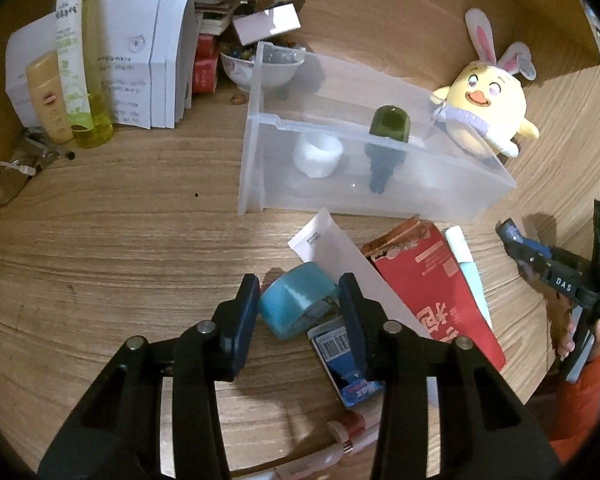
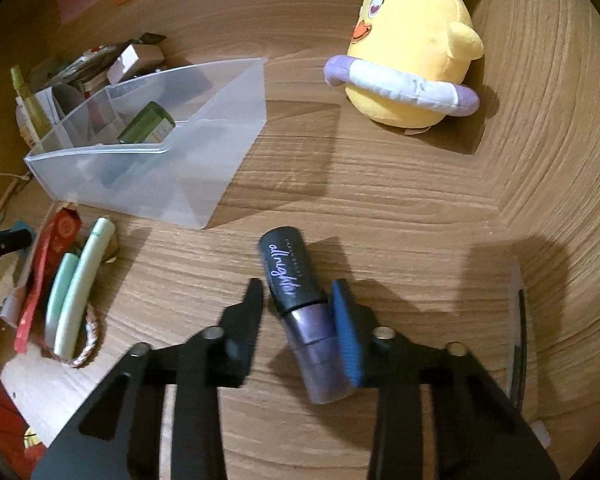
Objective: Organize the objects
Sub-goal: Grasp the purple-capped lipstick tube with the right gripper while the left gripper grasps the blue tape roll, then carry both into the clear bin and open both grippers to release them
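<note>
Left claw (image 1: 299,300) pinches the blue tape roll (image 1: 298,300) on the counter (image 1: 140,240); right claw (image 2: 298,312) brackets the purple spray bottle (image 2: 300,312) (left pad apparently not touching) — seat both grips squarely before carrying to the clear organizer (image 1: 380,196).

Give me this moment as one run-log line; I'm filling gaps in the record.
left tool: closed on blue tape roll | right tool: around purple spray bottle | clear organizer: holds green bottle, white jar
</note>
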Motion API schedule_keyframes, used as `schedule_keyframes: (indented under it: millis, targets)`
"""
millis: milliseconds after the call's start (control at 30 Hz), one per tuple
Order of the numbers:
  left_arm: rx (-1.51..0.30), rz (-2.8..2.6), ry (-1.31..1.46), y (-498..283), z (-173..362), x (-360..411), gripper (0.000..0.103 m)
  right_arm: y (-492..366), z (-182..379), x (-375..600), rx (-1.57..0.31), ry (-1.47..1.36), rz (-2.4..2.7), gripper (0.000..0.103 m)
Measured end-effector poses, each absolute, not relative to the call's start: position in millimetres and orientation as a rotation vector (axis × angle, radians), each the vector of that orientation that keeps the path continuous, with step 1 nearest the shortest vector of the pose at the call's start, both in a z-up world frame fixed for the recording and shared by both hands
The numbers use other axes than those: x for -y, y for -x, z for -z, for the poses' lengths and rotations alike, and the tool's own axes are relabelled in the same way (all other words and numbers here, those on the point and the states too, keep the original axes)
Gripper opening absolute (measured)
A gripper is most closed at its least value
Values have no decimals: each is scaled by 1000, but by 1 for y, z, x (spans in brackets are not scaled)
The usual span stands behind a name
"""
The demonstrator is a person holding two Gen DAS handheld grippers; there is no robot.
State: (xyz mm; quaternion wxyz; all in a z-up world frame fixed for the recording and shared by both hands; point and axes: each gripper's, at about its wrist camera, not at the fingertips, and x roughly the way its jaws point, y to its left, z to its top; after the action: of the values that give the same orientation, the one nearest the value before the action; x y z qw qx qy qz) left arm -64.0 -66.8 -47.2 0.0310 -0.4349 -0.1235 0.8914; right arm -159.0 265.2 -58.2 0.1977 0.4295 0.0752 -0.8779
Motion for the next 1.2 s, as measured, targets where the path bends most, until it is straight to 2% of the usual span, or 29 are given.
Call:
schedule_keyframes:
  millis: [400, 700, 1200]
  targets:
    - [387, -2799, 1216, 59, 16, 68, 41, 139, 44, -266, -98, -1122, 2452, 24]
    - [364, -2821, 1124, 67, -8, 61, 41, 125, 6, -258, -47, -959, 2457, 24]
    - [309, -2853, 1036, 110, -39, 58, 41, 149, -28, -214, -34, -813, 2407, 24]
